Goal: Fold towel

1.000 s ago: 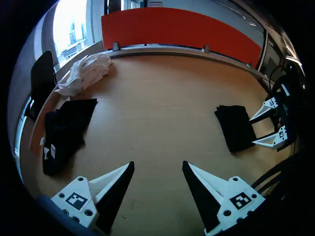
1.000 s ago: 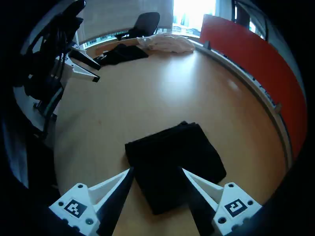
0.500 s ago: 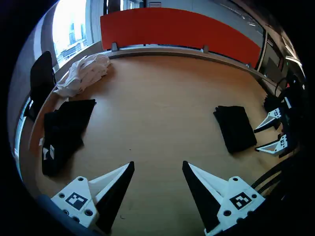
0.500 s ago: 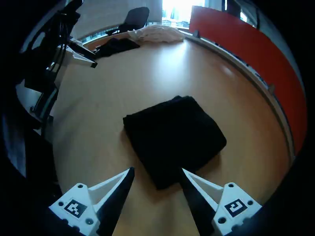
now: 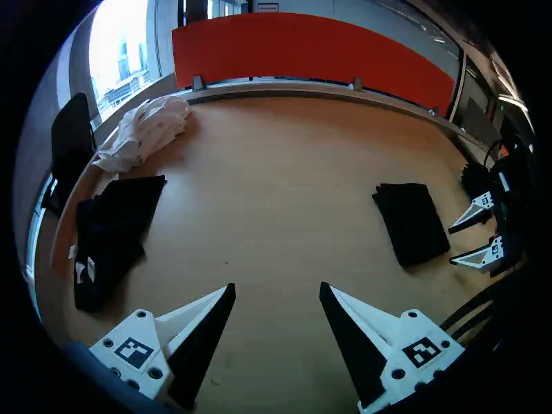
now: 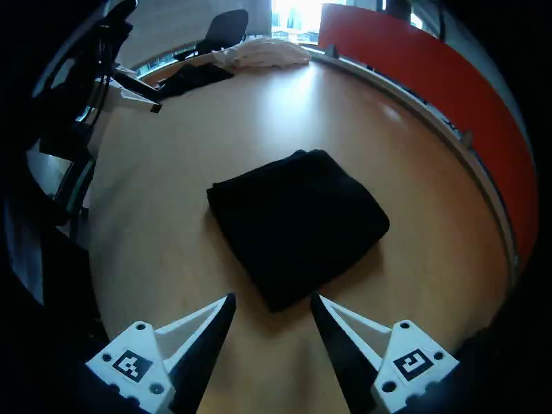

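Table [image 5: 276,159] is carrying the folded black towel [image 6: 297,224], lying flat just ahead of the right gripper [image 6: 272,298], its fingers parted. Left gripper view is taking in dark clothes [image 5: 110,234] and white cloth [image 5: 145,127]; left gripper [image 5: 276,286] is gaping too, wearing square markers [image 5: 132,350].

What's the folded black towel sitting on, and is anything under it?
The folded black towel lies flat on the wooden table. Whatever might sit beneath it is covered by the cloth.
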